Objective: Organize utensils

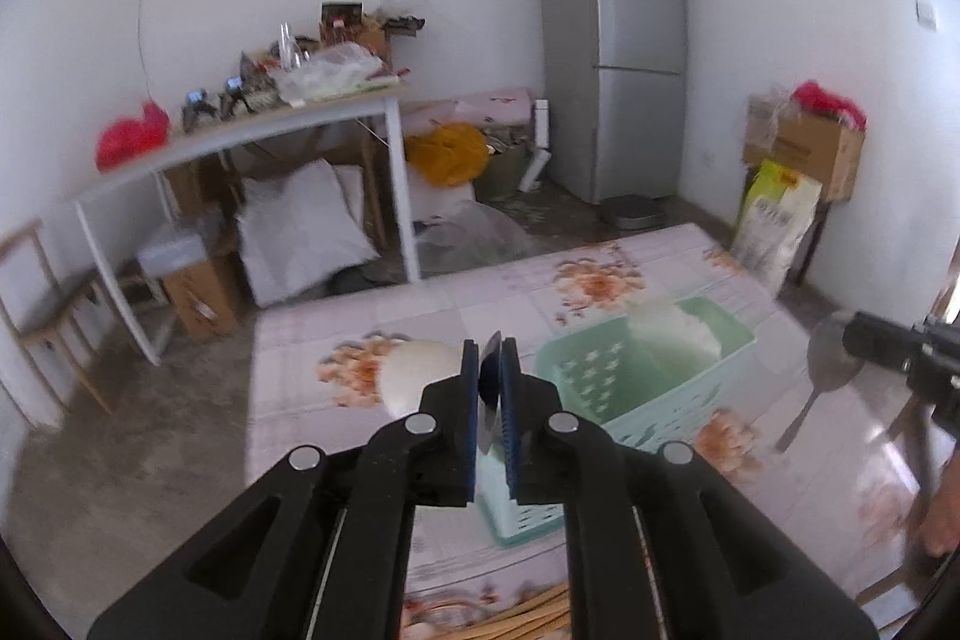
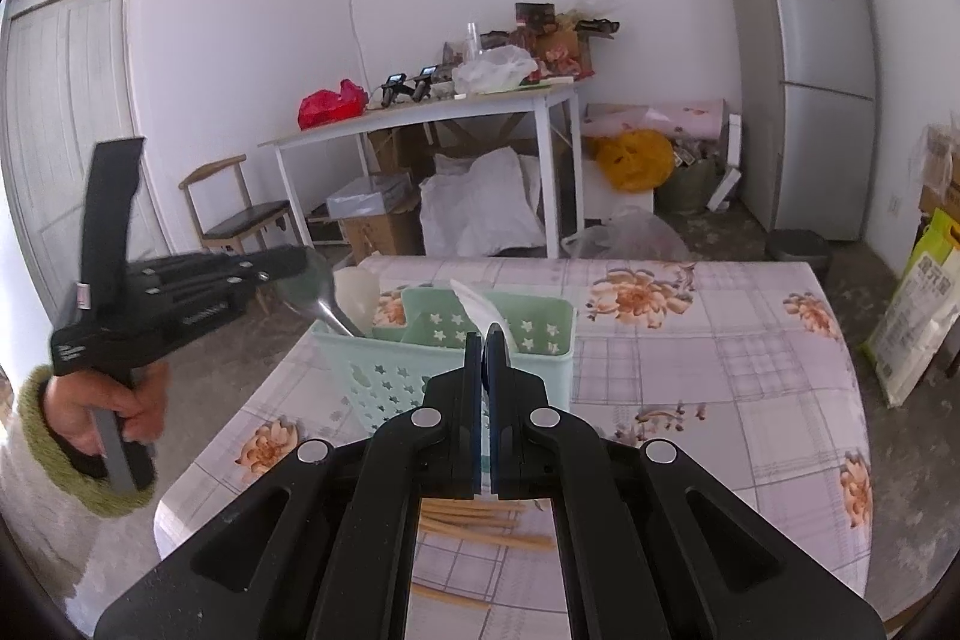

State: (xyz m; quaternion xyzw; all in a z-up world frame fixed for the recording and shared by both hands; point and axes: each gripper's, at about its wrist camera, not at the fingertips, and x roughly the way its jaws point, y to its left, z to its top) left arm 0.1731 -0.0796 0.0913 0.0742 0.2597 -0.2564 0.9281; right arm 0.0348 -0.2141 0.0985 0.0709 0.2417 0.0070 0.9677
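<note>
The left tongs [image 1: 491, 388] are clamped on a metal spoon [image 2: 312, 289], its handle dipping into the mint-green basket [image 2: 444, 370] on the floral counter [image 2: 690, 358]. The right tongs [image 2: 485, 394] pinch another spoon [image 1: 825, 367] above the basket. Chopsticks [image 2: 480, 520] lie nearby.

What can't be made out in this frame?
Left wrist view: chopsticks mostly hidden beneath the left gripper; count unclear.
Right wrist view: basket floor hidden by its walls and the right gripper.
Each held spoon appears edge-on in its own view; shape unclear.
</note>
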